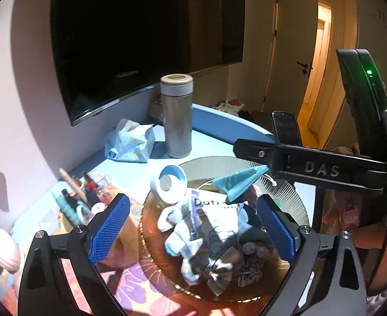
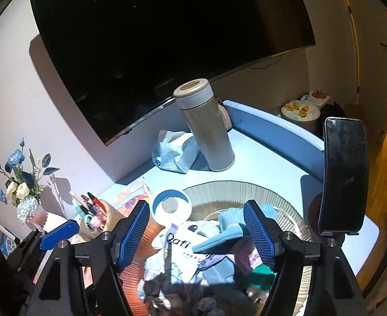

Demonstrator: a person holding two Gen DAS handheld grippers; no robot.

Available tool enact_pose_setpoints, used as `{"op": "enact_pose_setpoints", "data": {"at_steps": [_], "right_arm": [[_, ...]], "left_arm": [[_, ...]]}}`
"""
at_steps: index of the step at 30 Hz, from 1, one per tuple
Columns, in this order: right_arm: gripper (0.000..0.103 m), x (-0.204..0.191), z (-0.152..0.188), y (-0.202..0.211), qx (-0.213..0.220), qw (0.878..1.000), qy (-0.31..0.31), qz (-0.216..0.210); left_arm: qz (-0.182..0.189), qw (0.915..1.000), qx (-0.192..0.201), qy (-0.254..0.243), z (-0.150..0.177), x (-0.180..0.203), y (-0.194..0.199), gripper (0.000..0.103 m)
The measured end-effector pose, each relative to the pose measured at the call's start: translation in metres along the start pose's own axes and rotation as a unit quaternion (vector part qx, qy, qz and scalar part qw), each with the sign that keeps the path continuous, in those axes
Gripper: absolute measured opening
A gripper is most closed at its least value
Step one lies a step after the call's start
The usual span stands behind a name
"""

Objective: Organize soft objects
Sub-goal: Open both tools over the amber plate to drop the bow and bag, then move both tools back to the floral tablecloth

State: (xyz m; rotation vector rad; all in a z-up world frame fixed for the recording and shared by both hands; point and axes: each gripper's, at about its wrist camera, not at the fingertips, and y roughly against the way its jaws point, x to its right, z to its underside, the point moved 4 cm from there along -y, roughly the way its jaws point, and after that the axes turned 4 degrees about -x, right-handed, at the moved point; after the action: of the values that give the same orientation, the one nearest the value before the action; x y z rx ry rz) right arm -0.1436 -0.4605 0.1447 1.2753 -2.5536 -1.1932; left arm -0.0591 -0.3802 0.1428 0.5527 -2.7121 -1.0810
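1. The soft objects lie heaped on a ribbed glass plate [image 1: 293, 194] on the tabletop [image 2: 272, 163], on the near side of the thermos [image 1: 177, 115], which I take as landmark.
2. The left gripper [image 1: 190, 229] hangs spread wide above the heap, grasping nothing; the pile [image 1: 209, 234] lies straight ahead between its blue pads.
3. The right gripper [image 2: 197, 234] is likewise released and empty, with the pile [image 2: 193, 258] in front and below it.
4. A folded teal cloth [image 1: 242, 183] tops the heap on the side away from the pen cup [image 1: 80, 200]; its long axis runs slantwise, pointed tip toward the right gripper's bar in the left view. In the right view it lies just inside the right-hand pad, so I judge the right gripper nearer.
5. Counts: one thermos, one plate, one blue-and-white ring [image 1: 171, 184] between thermos and heap, one crumpled tissue pack [image 1: 130, 144] left of the thermos, one pen cup, one vase of flowers [image 2: 22, 184].
6. The soft pieces are too tangled to count; at least a teal cloth, a printed white pouch [image 2: 183, 245] and grey bundles show.
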Motion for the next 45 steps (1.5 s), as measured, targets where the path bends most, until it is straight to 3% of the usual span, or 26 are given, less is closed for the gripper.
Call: {"op": "enact_pose_setpoints", "data": {"at_steps": [7, 14, 21, 25, 28, 37, 41, 45], "right_arm": [[0.076, -0.023, 0.011, 0.008, 0.006, 1.000, -0.002, -0.027], [0.076, -0.066, 0.016, 0.019, 0.026, 0.998, 0.025, -0.059], [0.085, -0.133, 0.026, 0.022, 0.043, 0.989, 0.087, -0.111], [0.095, -0.178, 0.041, 0.012, 0.041, 0.980, 0.139, -0.137], [0.096, -0.206, 0.055, 0.004, 0.038, 0.972, 0.176, -0.152], [0.101, -0.277, 0.116, -0.051, -0.031, 0.947, 0.269, -0.174], [0.101, -0.294, 0.153, -0.090, -0.080, 0.932, 0.312, -0.169], [0.101, -0.302, 0.186, -0.123, -0.112, 0.916, 0.359, -0.138]], "left_arm": [[-0.019, 0.9990, 0.005, 0.040, 0.006, -0.034, 0.014, 0.097], [-0.071, 0.9946, 0.022, 0.072, 0.013, -0.097, 0.048, 0.097], [-0.135, 0.9838, 0.029, 0.115, 0.034, -0.187, 0.088, 0.098], [-0.188, 0.9744, 0.025, 0.120, 0.061, -0.234, 0.105, 0.098], [-0.206, 0.9686, 0.014, 0.139, 0.084, -0.264, 0.109, 0.099], [-0.178, 0.9607, -0.007, 0.212, 0.148, -0.317, 0.095, 0.099], [-0.169, 0.9601, -0.024, 0.222, 0.168, -0.323, 0.073, 0.099], [-0.145, 0.9595, -0.033, 0.239, 0.189, -0.327, 0.053, 0.099]]}}
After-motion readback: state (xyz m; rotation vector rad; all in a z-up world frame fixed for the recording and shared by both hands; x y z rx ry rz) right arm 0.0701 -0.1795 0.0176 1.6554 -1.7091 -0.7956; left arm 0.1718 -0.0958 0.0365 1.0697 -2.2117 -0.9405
